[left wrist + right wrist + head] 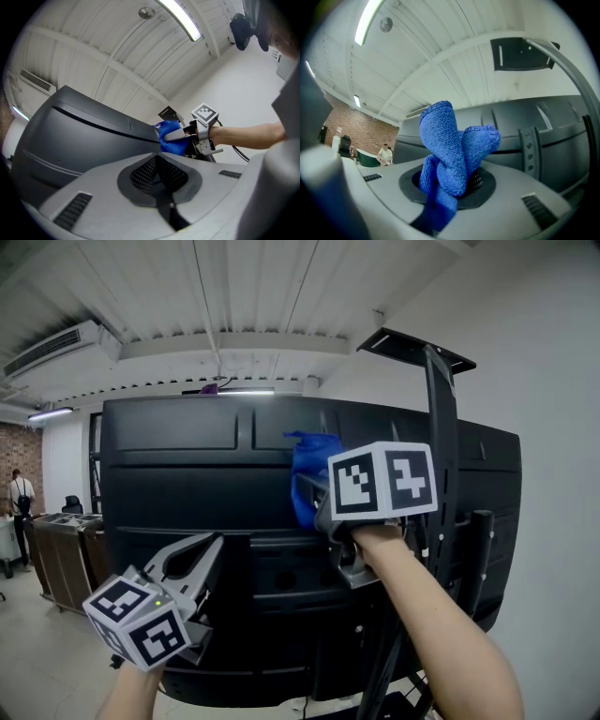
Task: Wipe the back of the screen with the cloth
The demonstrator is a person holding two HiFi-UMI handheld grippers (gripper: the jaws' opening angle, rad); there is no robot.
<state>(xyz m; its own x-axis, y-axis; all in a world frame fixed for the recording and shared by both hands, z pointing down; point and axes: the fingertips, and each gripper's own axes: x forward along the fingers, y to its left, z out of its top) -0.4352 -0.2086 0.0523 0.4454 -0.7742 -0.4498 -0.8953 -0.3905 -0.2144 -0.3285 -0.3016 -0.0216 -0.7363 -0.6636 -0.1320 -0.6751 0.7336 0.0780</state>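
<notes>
Cloth (pixel 309 474), bright blue and bunched, sits just above the middle of the head view, against the black back of the screen (pixel 187 484). The screen fills most of the frame. The right tongs (pixel 319 501) come in from the lower right on a bare forearm and are clamped on the cloth. The left tongs (pixel 202 554) are at the lower left, low in front of the panel.

In the left gripper view, the left tongs (pixel 159 171) fill the bottom of the frame, pressed together with nothing between them. The screen's back (pixel 84 140) curves away on the left. Right of centre, the right tongs (pixel 180 136) hold the cloth (pixel 169 139) at the panel's surface.

In the right gripper view, the right tongs (pixel 454 197) are closed on the cloth (pixel 447 150), which rises in two thick folds at the centre. The screen (pixel 558 117) lies behind them to the right, with a perforated metal bracket (pixel 528 150) on it. A brick wall (pixel 347 133) and a distant person (pixel 385 153) are at the left.
</notes>
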